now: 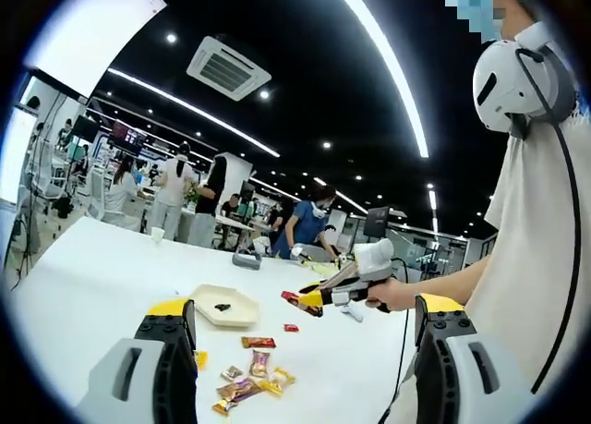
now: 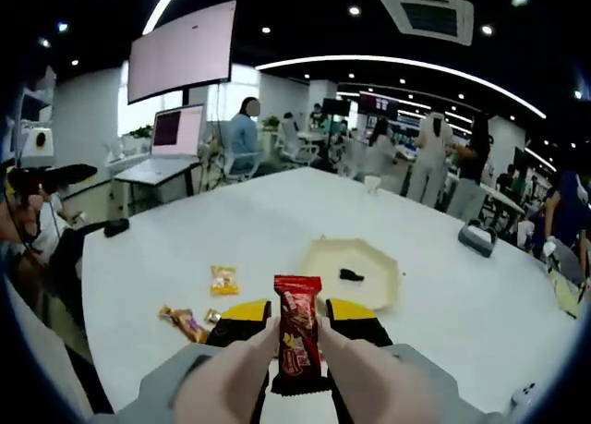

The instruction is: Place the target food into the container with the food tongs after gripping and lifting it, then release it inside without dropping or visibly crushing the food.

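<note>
A red snack packet [image 2: 297, 336] stands upright between the pads of my right gripper [image 2: 297, 315], which is shut on it above the white table [image 2: 231, 221]. In the left gripper view the right gripper [image 1: 319, 299] comes in from the right in a person's hand, carrying the red packet [image 1: 300, 303] beside the cream hexagonal tray [image 1: 242, 315]. That tray [image 2: 323, 258] holds one small dark piece [image 2: 351, 276]. My left gripper [image 1: 305, 306] is open with nothing between its yellow-tipped jaws. Loose wrapped snacks [image 1: 259, 343] lie in front of the tray.
More wrapped snacks [image 2: 223, 279] lie on the table to the left of the tray. A grey device [image 2: 477, 237] and a paper cup [image 2: 372, 183] stand further back. A laptop [image 2: 175, 133] sits on a side desk. Several people stand beyond the table.
</note>
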The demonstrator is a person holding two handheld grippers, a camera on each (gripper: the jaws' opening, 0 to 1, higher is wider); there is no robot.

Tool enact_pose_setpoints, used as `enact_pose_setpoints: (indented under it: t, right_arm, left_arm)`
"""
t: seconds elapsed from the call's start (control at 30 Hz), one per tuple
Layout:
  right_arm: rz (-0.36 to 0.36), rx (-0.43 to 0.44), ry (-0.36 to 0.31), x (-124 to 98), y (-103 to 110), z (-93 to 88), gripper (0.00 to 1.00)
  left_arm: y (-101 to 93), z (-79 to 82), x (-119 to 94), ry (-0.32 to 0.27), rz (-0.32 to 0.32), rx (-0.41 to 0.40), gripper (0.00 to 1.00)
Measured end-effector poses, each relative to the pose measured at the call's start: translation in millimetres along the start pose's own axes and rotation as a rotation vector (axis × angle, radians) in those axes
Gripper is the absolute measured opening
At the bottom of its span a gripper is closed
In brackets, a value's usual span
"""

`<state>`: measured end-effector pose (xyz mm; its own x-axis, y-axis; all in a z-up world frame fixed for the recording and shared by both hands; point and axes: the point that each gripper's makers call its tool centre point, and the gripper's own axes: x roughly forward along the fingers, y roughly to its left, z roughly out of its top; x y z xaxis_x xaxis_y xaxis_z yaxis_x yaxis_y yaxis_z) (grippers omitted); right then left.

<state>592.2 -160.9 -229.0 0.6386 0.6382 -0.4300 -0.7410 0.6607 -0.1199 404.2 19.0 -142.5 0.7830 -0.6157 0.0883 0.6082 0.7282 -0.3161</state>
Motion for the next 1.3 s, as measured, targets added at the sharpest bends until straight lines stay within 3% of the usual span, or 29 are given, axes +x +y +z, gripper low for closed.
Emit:
enact_pose_setpoints:
  t: [0.2, 0.27, 0.33, 0.4, 0.47, 0.6, 0.7, 0.87, 0.97, 1.13, 1.3]
  right_arm:
    - [0.014, -0.011, -0.007, -5, -7, 14.7, 0.22]
    - [0.017, -0.004, -0.015, -7, -8, 21.8, 0.22]
    - [0.016, 0.000, -0.027, -9, -10, 29.2, 0.22]
    - [0.023, 0.009, -0.037, -10, -10, 36.2, 0.22]
    - [0.018, 0.006, -0.043, -9, -11, 37.0, 0.22]
    - [0.022, 0.016, -0.038, -8, -10, 35.3, 0.22]
    - [0.021, 0.009, -0.045, -9, -9, 37.7, 0.22]
    - [0.032, 0.041, -0.076, -11, -10, 51.5, 0.22]
    - [0.029, 0.031, -0.089, -12, -10, 61.0, 0.22]
    - [0.035, 0.032, -0.109, -13, -12, 72.7, 0.22]
    - [0.040, 0.027, -0.109, -8, -19, 78.8, 0.22]
  left_arm:
    - [0.7, -1.0, 5, -0.027, 0.003, -0.013, 1.00]
    - [12.0, -3.2, 5, -0.018, 0.084, -0.030, 1.00]
    - [17.6, -8.2, 5, 0.006, 0.115, -0.064, 0.99]
    - [21.3, -4.1, 5, -0.026, 0.129, -0.072, 0.98]
    - [19.6, 3.2, 4, -0.066, 0.117, -0.014, 0.92]
    - [14.7, 6.4, 10, -0.051, 0.092, 0.022, 0.82]
    - [4.4, 12.1, 16, -0.027, 0.045, 0.083, 0.84]
    - [-2.5, 14.5, 25, 0.000, 0.008, 0.097, 0.92]
    - [-4.9, 14.0, 29, 0.009, -0.005, 0.106, 0.91]
    - [-7.9, 17.7, 30, 0.001, -0.025, 0.093, 0.91]
    - [-9.1, 32.7, 27, -0.052, -0.035, 0.059, 0.92]
